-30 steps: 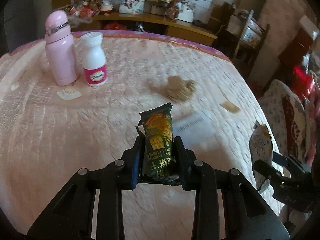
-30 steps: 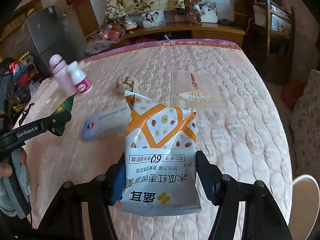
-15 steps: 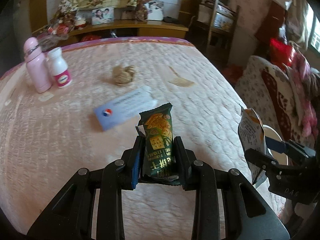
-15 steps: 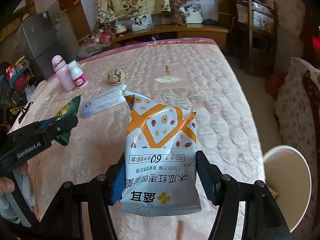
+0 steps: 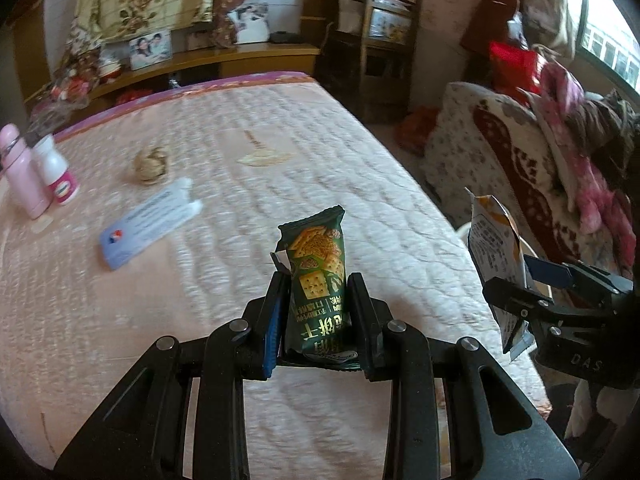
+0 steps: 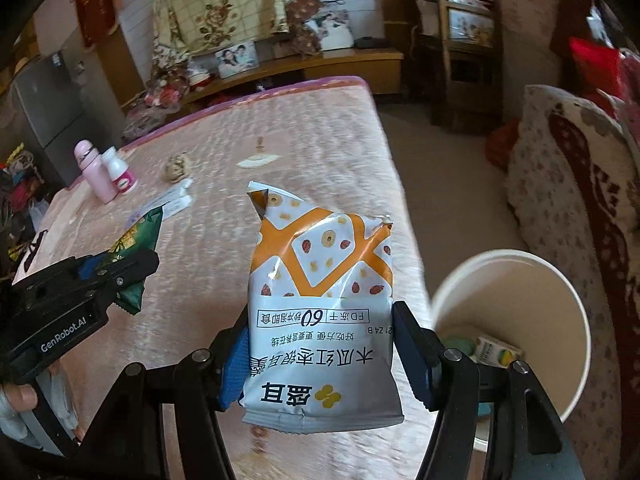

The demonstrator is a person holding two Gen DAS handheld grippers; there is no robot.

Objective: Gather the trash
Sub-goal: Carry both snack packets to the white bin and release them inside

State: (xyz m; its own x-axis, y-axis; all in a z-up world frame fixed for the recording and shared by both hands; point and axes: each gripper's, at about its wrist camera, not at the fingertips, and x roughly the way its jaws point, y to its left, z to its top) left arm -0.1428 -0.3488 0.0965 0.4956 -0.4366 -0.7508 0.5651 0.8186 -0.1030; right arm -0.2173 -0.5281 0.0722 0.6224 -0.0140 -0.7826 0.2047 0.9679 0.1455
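My left gripper (image 5: pixel 318 292) is shut on a dark green cracker wrapper (image 5: pixel 318 276) and holds it upright above the pink quilted table (image 5: pixel 240 168). My right gripper (image 6: pixel 320 336) is shut on a white and orange snack bag (image 6: pixel 320 300), held at the table's right edge. A white trash bin (image 6: pixel 560 292) stands on the floor just right of the bag, with some trash inside. In the right wrist view the left gripper (image 6: pixel 120 276) and its green wrapper (image 6: pixel 136 240) show at the left. In the left wrist view the right gripper (image 5: pixel 520 292) and its bag (image 5: pixel 492 240) show at the right.
On the table lie a blue and white flat packet (image 5: pixel 148 224), a crumpled brown paper ball (image 5: pixel 150 164), a pink flask (image 5: pixel 20 172) and a white bottle (image 5: pixel 56 172). A floral covered chair (image 6: pixel 580 184) stands right of the bin. A wooden shelf (image 5: pixel 248 56) lies behind the table.
Both grippers have swung to the right with their wrappers held. The white bin has come fully into the right wrist view, beside the snack bag.
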